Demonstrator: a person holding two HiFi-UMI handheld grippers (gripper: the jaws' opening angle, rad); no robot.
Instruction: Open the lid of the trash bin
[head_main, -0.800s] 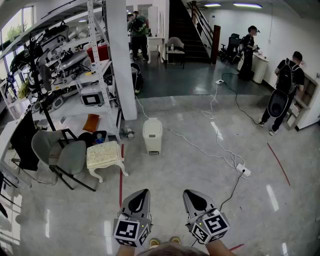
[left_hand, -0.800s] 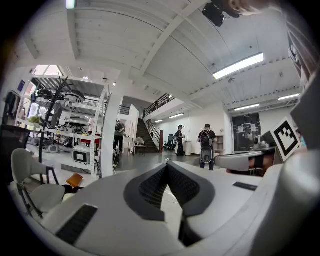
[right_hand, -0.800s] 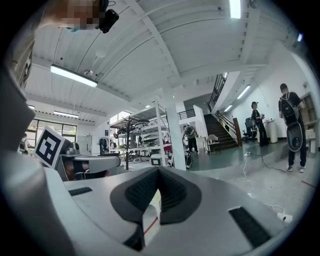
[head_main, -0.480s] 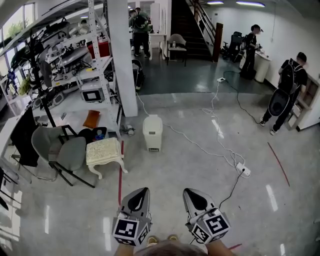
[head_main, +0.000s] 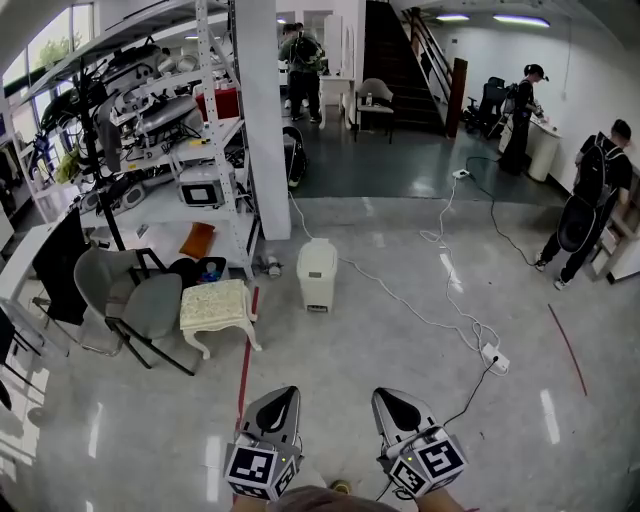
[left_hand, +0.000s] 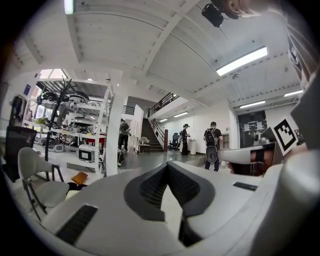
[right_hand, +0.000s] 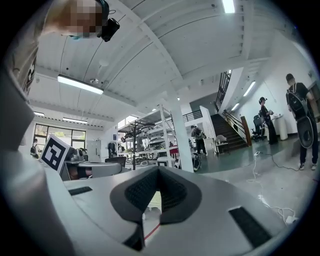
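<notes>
The white trash bin (head_main: 316, 274) stands on the glossy floor beside a white column, well ahead of me, with its lid down. Both grippers are held low at the bottom of the head view, far short of the bin. My left gripper (head_main: 283, 397) is shut with nothing between its fingers, its tips meeting in the left gripper view (left_hand: 167, 167). To its right, my right gripper (head_main: 392, 398) is also shut and holds nothing, its jaws closed together in the right gripper view (right_hand: 158, 172).
A white column (head_main: 265, 120) and a loaded shelving rack (head_main: 180, 130) stand left of the bin. Nearer are a grey chair (head_main: 130, 300) and a cream footstool (head_main: 213, 305). A white cable (head_main: 420, 310) runs to a power strip (head_main: 493, 357). A person (head_main: 590, 200) stands far right.
The view has shifted slightly, so the bin and column sit a little further right in the picture. Both grippers keep the same shut pose at the bottom.
</notes>
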